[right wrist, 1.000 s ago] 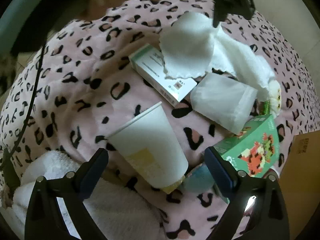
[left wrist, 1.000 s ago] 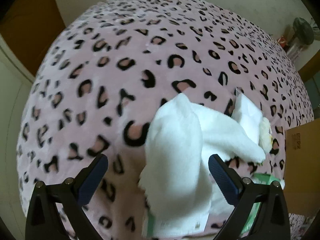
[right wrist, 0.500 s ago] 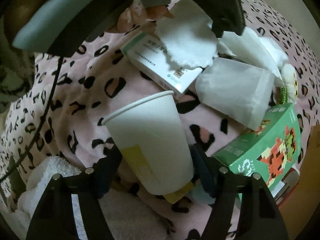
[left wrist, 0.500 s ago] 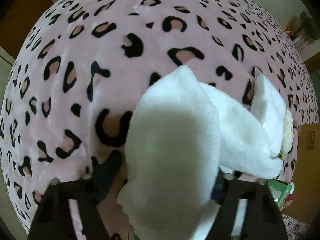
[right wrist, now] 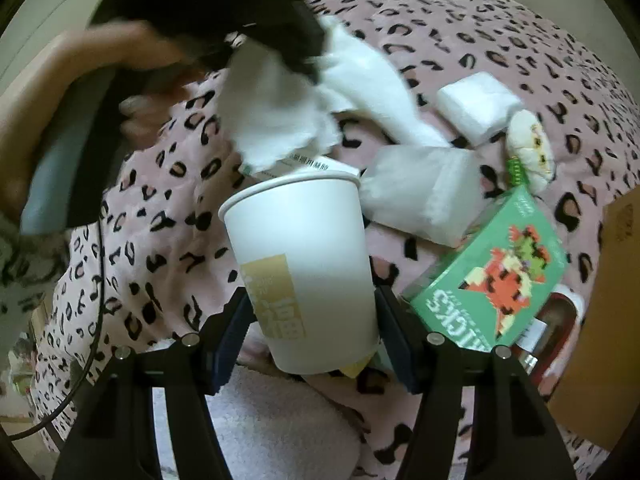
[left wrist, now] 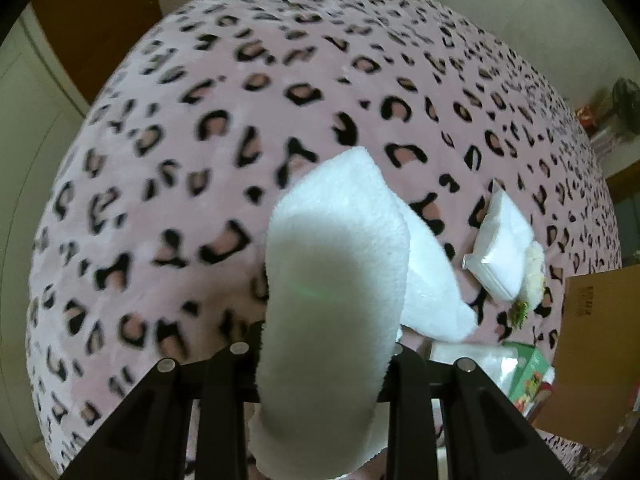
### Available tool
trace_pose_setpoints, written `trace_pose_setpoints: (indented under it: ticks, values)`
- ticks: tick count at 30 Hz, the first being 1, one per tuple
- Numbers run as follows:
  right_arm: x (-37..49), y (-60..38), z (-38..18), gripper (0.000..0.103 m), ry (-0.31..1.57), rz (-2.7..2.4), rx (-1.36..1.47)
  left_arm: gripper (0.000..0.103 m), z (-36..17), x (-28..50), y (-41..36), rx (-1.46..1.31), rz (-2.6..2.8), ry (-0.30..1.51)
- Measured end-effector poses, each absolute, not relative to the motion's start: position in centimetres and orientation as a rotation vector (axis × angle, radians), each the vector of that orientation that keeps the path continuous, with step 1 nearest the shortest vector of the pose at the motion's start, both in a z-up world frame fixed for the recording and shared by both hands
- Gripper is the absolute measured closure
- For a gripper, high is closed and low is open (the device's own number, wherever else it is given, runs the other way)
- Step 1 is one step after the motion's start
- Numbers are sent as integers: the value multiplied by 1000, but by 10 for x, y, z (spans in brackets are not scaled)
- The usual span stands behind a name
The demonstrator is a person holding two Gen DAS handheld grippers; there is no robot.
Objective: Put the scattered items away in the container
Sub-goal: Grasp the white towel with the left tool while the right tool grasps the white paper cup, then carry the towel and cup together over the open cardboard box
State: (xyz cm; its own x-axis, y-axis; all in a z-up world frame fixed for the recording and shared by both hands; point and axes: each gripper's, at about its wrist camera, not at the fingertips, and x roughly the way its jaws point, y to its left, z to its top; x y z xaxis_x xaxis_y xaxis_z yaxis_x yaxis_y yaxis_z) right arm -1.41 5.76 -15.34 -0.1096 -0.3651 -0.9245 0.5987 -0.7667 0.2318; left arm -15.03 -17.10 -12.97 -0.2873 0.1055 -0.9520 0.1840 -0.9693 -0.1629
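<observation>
The left gripper [left wrist: 324, 354] has its fingers closed on a white fluffy cloth [left wrist: 336, 272], which fills the middle of the left wrist view and trails off toward 4 o'clock onto the pink leopard-print blanket [left wrist: 192, 168]. At 3 o'clock from the cloth lies a white sealed packet [left wrist: 500, 252], with a small cream plush toy [left wrist: 534, 276] touching its far edge. A brown cardboard box [left wrist: 596, 344] stands at the right rim, at about 4 o'clock.

In the right wrist view the right gripper [right wrist: 312, 320] pinches a white paper cup [right wrist: 304, 268] between its fingers [right wrist: 232, 336]; the cup stands nearly upright, mouth at 12 o'clock, a gold printed label on its side. Behind the cup's rim a white and green carton [right wrist: 304, 166] peeks out, partly under the hanging cloth [right wrist: 276, 116]. At 2 o'clock from the cup lies a translucent white pouch [right wrist: 424, 196], and beyond it the packet [right wrist: 476, 106] and the plush toy [right wrist: 528, 144]. A green box with a pixel figure [right wrist: 496, 276] sits tilted at 3 o'clock, just beside the cup. The person's blurred arm crosses the upper left.
</observation>
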Motion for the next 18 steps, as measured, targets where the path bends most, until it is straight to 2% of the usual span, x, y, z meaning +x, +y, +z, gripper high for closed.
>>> trace_pose_setpoints:
  ticks: [8,18]
  values:
    - [-8,44,-129,40,198,-1979,1516,75,-85,-95,-159,1779,-2476,412]
    - [21,85,-79,40,118,-2011,1502,75,-30,-49,-126,1738,-2565,426]
